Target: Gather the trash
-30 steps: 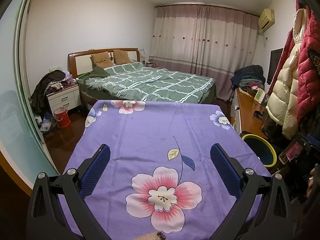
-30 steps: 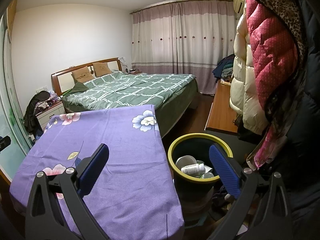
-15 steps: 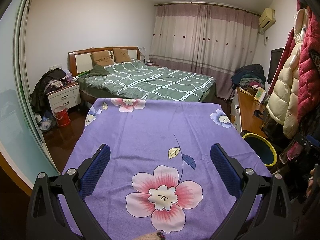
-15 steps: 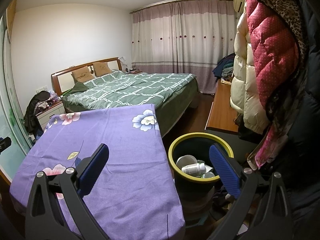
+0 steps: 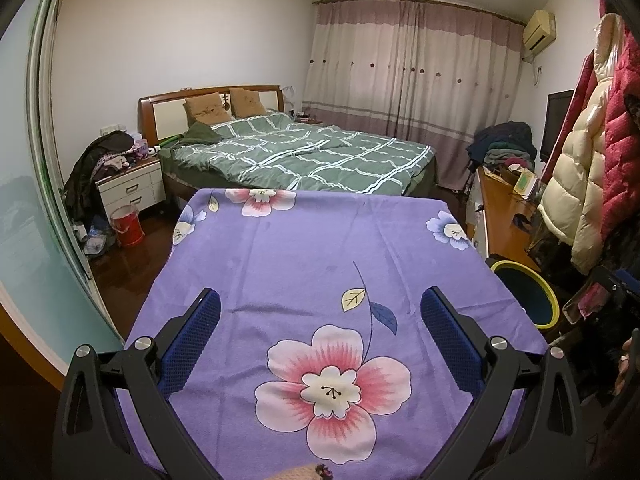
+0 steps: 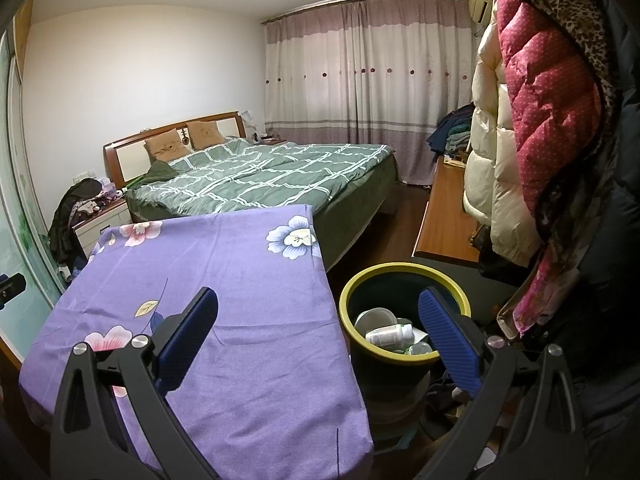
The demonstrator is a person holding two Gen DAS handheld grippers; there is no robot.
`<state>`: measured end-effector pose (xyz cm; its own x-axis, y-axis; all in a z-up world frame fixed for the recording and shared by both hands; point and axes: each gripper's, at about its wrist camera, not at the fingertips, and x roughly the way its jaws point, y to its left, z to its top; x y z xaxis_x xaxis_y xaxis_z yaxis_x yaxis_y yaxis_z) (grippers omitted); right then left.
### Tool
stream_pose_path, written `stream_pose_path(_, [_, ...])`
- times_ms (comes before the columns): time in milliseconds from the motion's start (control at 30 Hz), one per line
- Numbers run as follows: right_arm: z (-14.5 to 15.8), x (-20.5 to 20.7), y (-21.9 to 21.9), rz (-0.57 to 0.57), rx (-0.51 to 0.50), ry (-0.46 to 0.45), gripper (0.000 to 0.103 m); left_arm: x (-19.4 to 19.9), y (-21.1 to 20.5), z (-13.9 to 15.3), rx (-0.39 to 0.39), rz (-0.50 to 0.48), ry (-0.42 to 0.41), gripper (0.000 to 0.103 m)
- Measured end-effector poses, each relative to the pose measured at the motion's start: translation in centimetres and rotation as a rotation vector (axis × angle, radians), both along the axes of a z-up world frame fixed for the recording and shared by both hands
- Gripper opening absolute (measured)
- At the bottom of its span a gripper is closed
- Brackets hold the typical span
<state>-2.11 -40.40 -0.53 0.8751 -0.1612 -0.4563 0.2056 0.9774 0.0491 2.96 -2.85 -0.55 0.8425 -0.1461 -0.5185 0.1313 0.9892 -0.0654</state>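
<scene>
A dark trash bin with a yellow-green rim point(image 6: 404, 276) stands on the floor right of the table. It holds a white pill bottle point(image 6: 389, 334), a white cup point(image 6: 370, 317) and other bits. The bin also shows in the left wrist view point(image 5: 525, 294). My right gripper point(image 6: 318, 312) is open and empty, straddling the table's right edge and the bin. My left gripper point(image 5: 320, 312) is open and empty above the purple floral tablecloth point(image 5: 304, 248). I see no loose trash on the cloth.
A green plaid bed point(image 5: 304, 156) lies beyond the table. Padded coats point(image 6: 532, 120) hang close on the right. A wooden desk point(image 6: 448, 216) stands behind the bin. A nightstand point(image 5: 130, 186) and red bucket point(image 5: 127, 226) stand at the left by a glass door.
Both views have barely shifted; the left gripper has drifted very slightly. Both grippers stay open and empty.
</scene>
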Motion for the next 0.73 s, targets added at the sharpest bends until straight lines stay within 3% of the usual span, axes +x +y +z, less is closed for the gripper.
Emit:
stream_pose_path(500, [-0.5,1.0,0.4,0.02,0.006,0.015,0.096,2.1,-0.2,0.2,-0.012,-0.018,0.023,0.098])
stream_pose_path(667, [-0.9,4.9,0.7,0.081,0.045,0.05,0.096,8.0,0.7,-1.2,-0.027,0.012,0.08,0.098])
stream_pose_path(733, [-1.6,7.8,1.0,0.102,0.063,0.081,0.096,12.3,1.6,-3.4,-0.042,0.043,0.136,0.098])
